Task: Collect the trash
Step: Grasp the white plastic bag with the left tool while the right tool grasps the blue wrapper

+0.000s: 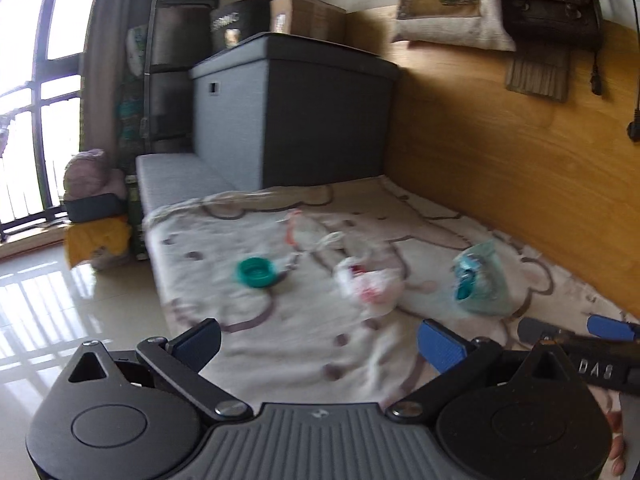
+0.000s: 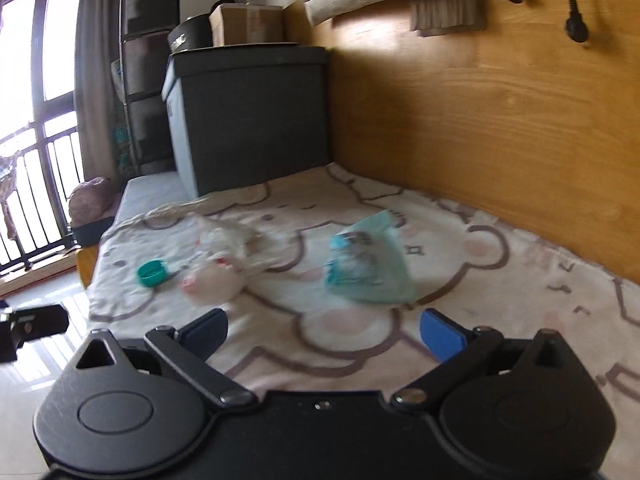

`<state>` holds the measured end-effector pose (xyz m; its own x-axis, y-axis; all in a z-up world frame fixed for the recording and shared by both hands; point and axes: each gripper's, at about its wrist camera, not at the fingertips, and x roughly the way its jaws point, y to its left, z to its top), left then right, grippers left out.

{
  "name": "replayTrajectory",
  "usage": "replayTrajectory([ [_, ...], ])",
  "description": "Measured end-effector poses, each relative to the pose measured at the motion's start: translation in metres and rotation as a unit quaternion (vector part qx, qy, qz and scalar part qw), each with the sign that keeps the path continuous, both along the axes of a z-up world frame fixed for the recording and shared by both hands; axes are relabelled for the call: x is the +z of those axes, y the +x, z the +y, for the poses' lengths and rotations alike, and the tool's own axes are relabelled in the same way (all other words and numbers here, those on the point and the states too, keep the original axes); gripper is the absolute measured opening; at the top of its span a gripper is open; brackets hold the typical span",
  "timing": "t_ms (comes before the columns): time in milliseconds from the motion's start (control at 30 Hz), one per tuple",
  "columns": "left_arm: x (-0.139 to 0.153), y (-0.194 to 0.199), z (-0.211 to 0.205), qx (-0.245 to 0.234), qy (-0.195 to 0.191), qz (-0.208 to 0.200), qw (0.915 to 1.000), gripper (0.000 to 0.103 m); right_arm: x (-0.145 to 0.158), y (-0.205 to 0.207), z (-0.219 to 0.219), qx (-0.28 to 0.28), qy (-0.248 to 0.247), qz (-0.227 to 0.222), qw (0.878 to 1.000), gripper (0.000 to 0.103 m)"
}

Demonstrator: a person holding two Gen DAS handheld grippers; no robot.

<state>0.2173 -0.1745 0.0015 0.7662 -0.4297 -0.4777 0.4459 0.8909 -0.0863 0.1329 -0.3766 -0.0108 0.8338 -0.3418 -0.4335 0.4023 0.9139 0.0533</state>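
Trash lies on a bear-print blanket [image 1: 280,360] on a bed. A green bottle cap [image 1: 255,272] is at the left, a crumpled white and red wrapper [image 1: 370,286] in the middle, a clear plastic bag [image 1: 316,232] behind it, and a teal packet [image 1: 480,280] at the right. In the right wrist view the cap [image 2: 152,273], white wrapper [image 2: 216,284], clear bag [image 2: 224,236] and teal packet [image 2: 368,268] also show. My left gripper [image 1: 320,344] is open and empty, short of the trash. My right gripper [image 2: 324,334] is open and empty, just short of the teal packet.
A dark grey storage box [image 1: 296,108] stands at the bed's far end with a cardboard box [image 1: 306,16] on top. A wooden wall [image 1: 520,160] runs along the right. Glossy tile floor [image 1: 60,320] and a barred window [image 1: 32,100] are at the left.
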Motion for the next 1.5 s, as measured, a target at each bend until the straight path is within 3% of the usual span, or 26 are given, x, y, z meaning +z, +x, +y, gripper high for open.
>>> replayTrajectory([
  [267, -0.024, 0.031, -0.045, -0.035, -0.027, -0.006, 0.9990, 0.103, -0.017, 0.009, -0.040, -0.001, -0.030, -0.003, 1.000, 0.103],
  [433, -0.039, 0.050, -0.057, -0.059, -0.063, -0.020, 0.9961, 0.103, -0.027, 0.025, -0.055, 0.008, -0.046, 0.011, 0.999, 0.103],
  [767, -0.058, 0.084, -0.074, -0.058, -0.063, -0.010, 0.9963, 0.103, -0.024, 0.064, -0.076, 0.022, -0.015, -0.006, 1.000, 0.103],
  [1033, -0.064, 0.105, -0.064, -0.042, -0.095, 0.010, 0.9946, 0.103, -0.028, 0.109, -0.085, 0.050, -0.005, 0.028, 0.998, 0.103],
  [1200, -0.067, 0.113, -0.064, -0.042, -0.096, 0.023, 0.9943, 0.103, -0.039, 0.134, -0.091, 0.056, -0.035, 0.077, 0.995, 0.103],
  [1500, -0.069, 0.123, -0.073, -0.042, -0.105, 0.047, 0.9925, 0.103, -0.043, 0.142, -0.108, 0.052, 0.025, 0.081, 0.995, 0.102],
])
